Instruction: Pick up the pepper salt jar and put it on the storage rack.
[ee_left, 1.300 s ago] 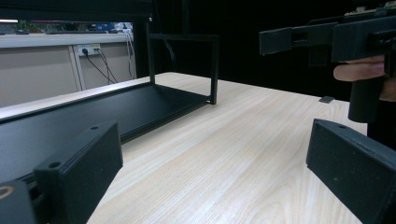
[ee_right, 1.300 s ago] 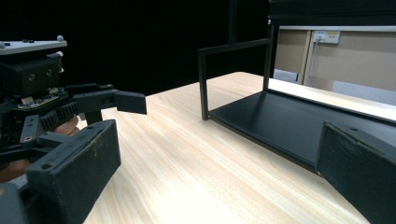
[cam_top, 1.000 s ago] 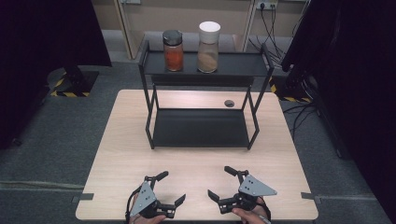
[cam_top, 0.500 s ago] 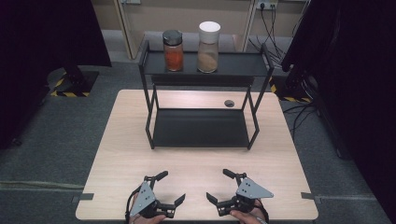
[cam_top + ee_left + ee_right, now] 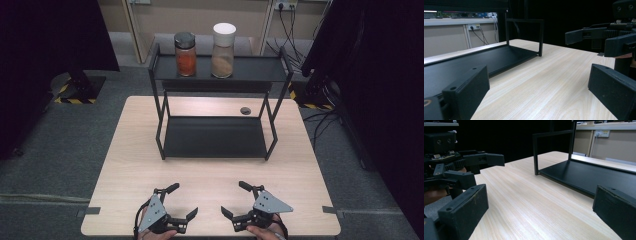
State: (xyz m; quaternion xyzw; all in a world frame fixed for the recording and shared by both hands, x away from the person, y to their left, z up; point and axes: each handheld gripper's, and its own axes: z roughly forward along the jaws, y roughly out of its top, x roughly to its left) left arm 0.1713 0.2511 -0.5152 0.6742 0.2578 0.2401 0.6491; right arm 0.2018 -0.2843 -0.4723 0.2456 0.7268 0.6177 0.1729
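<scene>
A black two-shelf rack (image 5: 216,137) stands on the light wooden table (image 5: 130,160). On its top shelf sit a jar of orange-red contents with a dark lid (image 5: 185,54) and a taller jar of tan contents with a white lid (image 5: 223,44). My left gripper (image 5: 182,200) rests near the table's front edge, open and holding nothing. My right gripper (image 5: 234,199) lies beside it to the right, also open with nothing between its jaws. The rack's lower shelf (image 5: 469,62) (image 5: 596,176) is bare. The right gripper (image 5: 599,41) appears in the left gripper view, and the left gripper (image 5: 466,167) in the right gripper view.
A small dark round disc (image 5: 245,110) lies on the table behind the rack. Cables and wall sockets (image 5: 285,6) run along the back wall. Black curtains (image 5: 45,35) hang at both sides. Grey floor surrounds the table.
The right gripper has shifted slightly to the left, nearer the left gripper. The left gripper has stayed in place.
</scene>
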